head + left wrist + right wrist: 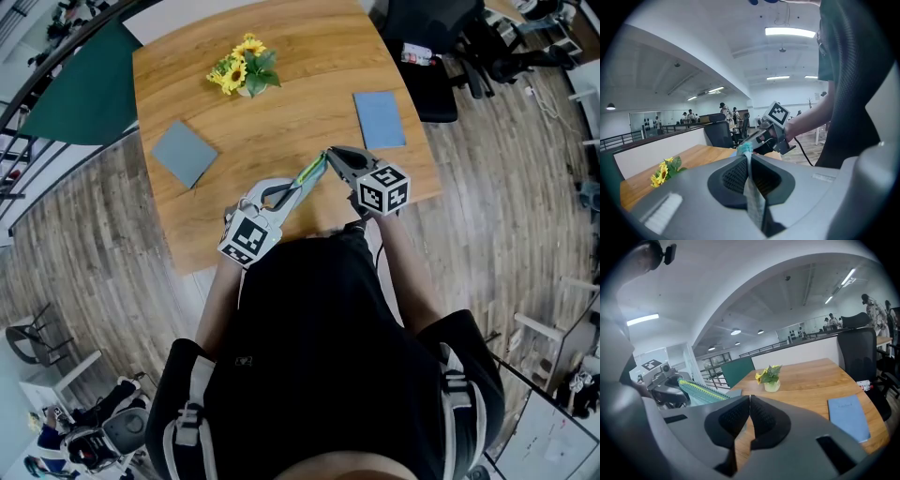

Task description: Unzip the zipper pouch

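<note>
The zipper pouch (306, 175) is stretched long above the near tabletop (300, 84), its near-left end squeezed in the left gripper (278, 195) fingers, its far-right end pinched in the right gripper (331, 157) fingers.

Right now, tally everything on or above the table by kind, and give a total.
notebook: 2
sunflower pot: 1
zipper pouch: 1
hand-held gripper: 2, left and right, both shut on the pouch
Total: 6
</note>
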The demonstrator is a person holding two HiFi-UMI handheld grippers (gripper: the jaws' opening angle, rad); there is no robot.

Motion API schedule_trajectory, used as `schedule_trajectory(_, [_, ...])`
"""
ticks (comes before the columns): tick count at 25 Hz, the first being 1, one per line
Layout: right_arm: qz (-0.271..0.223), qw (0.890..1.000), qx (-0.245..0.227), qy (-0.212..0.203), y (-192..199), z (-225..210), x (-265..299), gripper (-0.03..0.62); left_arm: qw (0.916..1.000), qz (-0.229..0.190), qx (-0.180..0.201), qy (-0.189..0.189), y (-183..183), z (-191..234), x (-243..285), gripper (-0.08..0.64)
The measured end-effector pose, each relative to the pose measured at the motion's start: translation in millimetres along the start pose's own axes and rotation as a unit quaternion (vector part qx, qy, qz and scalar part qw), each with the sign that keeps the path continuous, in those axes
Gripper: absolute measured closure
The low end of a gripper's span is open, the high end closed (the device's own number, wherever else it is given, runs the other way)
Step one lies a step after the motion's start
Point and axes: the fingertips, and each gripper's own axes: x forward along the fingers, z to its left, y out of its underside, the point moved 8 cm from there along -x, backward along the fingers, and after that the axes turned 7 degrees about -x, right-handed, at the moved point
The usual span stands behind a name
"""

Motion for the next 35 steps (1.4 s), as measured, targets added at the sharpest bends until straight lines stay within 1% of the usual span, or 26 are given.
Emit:
schedule_trajectory(20, [0.0,1.0,0.007,0.014,3.8,-13.4,-2.9,0.583,0.9998,-0.014,-0.002,0.014,-6.3,0.9,0.1,0.551])
schedule_trajectory(35, [0.001,0.999,0.018,0.027,8.5,-24.4,-5.0,0.583,0.9997,-0.018,-0.008,0.016,-7.2,6.3,-4.3,0.551])
